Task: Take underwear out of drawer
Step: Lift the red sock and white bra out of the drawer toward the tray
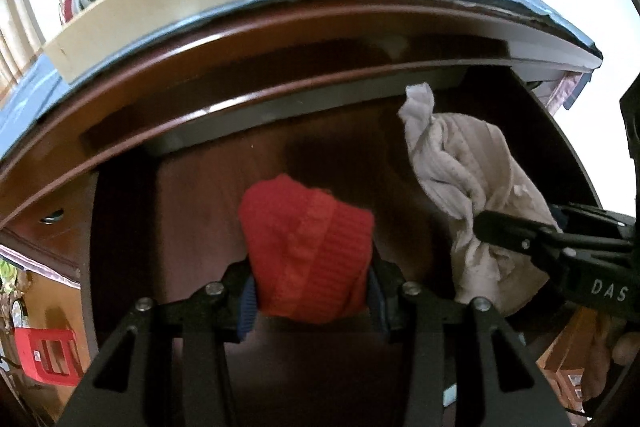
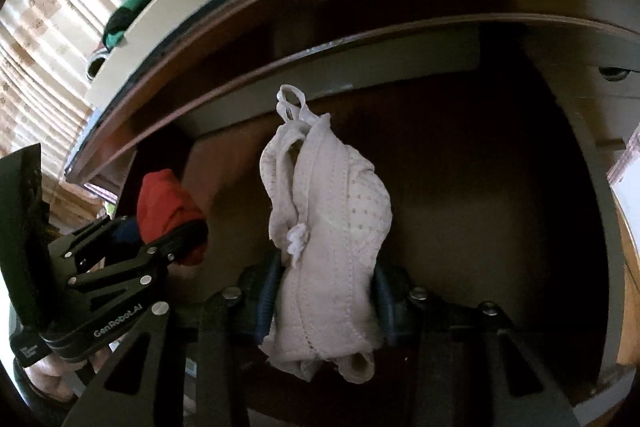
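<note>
Left gripper [image 1: 312,291] clamped on red underwear [image 1: 306,253], right gripper [image 2: 326,301] on white underwear [image 2: 326,227], both just above open drawer [image 1: 224,227]. Could snag loose strap [image 2: 292,105] on counter [image 1: 360,23] edge beyond, tugging cloth from jaws.

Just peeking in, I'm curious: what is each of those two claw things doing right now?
Left gripper: jaws closed on the red underwear.
Right gripper: jaws closed on the white underwear.

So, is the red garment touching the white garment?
Apart. The left wrist view shows dark drawer wood between the red garment and the white garment.
</note>
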### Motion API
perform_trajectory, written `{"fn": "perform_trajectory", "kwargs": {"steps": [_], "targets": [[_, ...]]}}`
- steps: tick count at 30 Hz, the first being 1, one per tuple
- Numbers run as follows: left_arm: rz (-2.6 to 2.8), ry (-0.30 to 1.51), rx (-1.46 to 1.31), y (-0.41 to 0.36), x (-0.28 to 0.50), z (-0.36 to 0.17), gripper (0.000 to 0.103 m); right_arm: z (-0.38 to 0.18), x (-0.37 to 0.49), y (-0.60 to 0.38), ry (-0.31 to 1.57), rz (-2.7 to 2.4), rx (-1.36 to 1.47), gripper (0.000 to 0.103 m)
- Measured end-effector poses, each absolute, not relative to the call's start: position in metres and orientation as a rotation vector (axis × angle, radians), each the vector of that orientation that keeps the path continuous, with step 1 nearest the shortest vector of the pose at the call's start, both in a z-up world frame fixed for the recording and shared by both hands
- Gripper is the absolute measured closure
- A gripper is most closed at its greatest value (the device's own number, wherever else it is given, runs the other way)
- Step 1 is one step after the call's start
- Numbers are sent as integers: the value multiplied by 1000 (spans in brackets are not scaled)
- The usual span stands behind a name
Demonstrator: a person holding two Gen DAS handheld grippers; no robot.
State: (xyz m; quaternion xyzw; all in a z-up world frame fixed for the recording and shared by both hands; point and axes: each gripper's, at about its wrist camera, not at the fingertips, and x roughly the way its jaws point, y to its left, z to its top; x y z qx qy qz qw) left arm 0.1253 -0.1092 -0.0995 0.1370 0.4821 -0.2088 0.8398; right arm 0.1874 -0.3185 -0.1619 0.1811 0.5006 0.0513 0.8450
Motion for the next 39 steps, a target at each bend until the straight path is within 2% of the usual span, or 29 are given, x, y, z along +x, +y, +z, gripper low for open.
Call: {"fn": "perform_trajectory", "kwargs": {"steps": [7,27,39], "targets": [[-444,988,286,-104,118,-86,59,-151,167,-305,1015,86,433,60],[-459,866,240,-99,101,-45,59,-68,71,-351,876,81,357,65],[-462,832,230,-101,98,-37,59,-55,58,-357,832,71,371,66]]}}
